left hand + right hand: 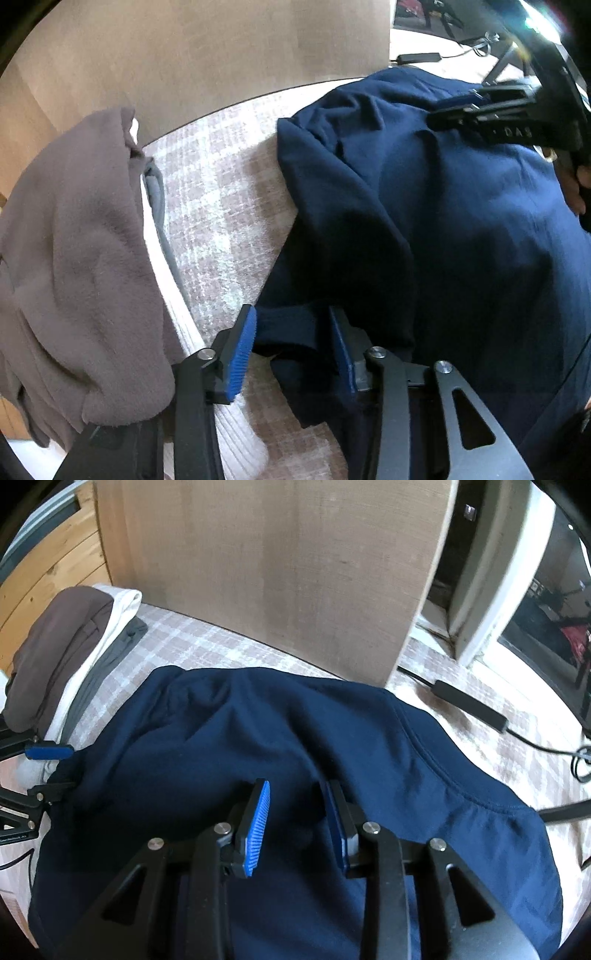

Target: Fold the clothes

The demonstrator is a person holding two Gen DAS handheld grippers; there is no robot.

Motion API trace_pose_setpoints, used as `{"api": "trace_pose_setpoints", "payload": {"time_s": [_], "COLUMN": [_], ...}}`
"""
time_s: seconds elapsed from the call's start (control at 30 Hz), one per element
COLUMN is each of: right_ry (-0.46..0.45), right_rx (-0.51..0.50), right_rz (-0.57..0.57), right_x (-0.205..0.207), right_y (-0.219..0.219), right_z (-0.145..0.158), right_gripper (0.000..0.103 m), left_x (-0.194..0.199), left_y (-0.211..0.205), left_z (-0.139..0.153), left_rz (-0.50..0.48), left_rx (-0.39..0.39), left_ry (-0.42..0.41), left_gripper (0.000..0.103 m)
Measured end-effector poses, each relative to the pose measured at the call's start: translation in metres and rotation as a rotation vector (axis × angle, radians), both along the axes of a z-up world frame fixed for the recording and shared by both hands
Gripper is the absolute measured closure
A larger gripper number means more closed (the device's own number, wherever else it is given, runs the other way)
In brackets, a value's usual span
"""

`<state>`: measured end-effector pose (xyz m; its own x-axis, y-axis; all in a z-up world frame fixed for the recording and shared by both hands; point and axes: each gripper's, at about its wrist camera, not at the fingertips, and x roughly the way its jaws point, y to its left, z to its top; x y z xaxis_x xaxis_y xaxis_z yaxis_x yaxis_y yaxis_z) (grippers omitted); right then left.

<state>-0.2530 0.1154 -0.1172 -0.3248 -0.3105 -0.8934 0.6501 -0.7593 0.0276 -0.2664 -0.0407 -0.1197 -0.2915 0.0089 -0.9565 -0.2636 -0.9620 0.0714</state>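
Note:
A navy blue shirt (461, 229) lies crumpled on the checked bedcover (221, 206); it also fills the middle of the right wrist view (258, 731). My left gripper (291, 332) is open, its blue pads either side of a fold at the shirt's left edge. It shows at the left of the right wrist view (51, 768). My right gripper (295, 805) is open just above the shirt's middle, nothing between its pads. It shows at the top right of the left wrist view (476, 107).
A stack of folded clothes, brown (62, 650) on white and grey, lies at the left (81, 258). A tan headboard panel (277, 572) stands behind. A black power adapter (469, 705) and cables lie at the right.

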Motion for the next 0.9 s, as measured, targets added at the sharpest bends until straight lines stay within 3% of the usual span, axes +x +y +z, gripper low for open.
{"api": "trace_pose_setpoints", "payload": {"time_s": [0.03,0.07,0.1,0.27,0.57,0.67,0.8,0.9], "right_ry": [0.001,0.002,0.001,-0.014,-0.022,-0.028,0.002,0.002], "right_rx": [0.006,0.012,0.015,-0.009,-0.024,-0.019,0.021,-0.043], "right_rz": [0.000,0.000,-0.002,-0.023,-0.028,-0.010,0.013,0.016], "right_x": [-0.001,-0.001,-0.002,0.000,0.002,0.001,0.006,0.003], "right_y": [-0.001,-0.002,-0.003,0.008,0.024,0.019,0.009,0.009], "right_z": [-0.001,-0.002,-0.003,-0.005,-0.003,-0.004,-0.004,0.007], "right_gripper": [0.072,0.072,0.072,0.072,0.071,0.060,0.059,0.059], "left_x": [0.001,0.001,0.002,0.007,0.027,0.021,0.009,0.007], "left_y": [0.001,0.002,0.003,0.000,-0.039,-0.038,-0.027,-0.018], "left_z": [0.000,0.001,0.002,0.013,0.072,0.082,0.090,0.096], "left_rz": [-0.007,-0.015,-0.025,-0.021,0.055,0.049,0.025,-0.006], "left_rx": [0.001,0.005,0.015,0.061,0.199,0.195,0.169,0.170], "left_ry": [0.001,0.002,0.005,0.020,0.108,0.137,0.163,0.175], "left_gripper": [0.073,0.090,0.098,0.098,0.099,0.099,0.099,0.099]}}
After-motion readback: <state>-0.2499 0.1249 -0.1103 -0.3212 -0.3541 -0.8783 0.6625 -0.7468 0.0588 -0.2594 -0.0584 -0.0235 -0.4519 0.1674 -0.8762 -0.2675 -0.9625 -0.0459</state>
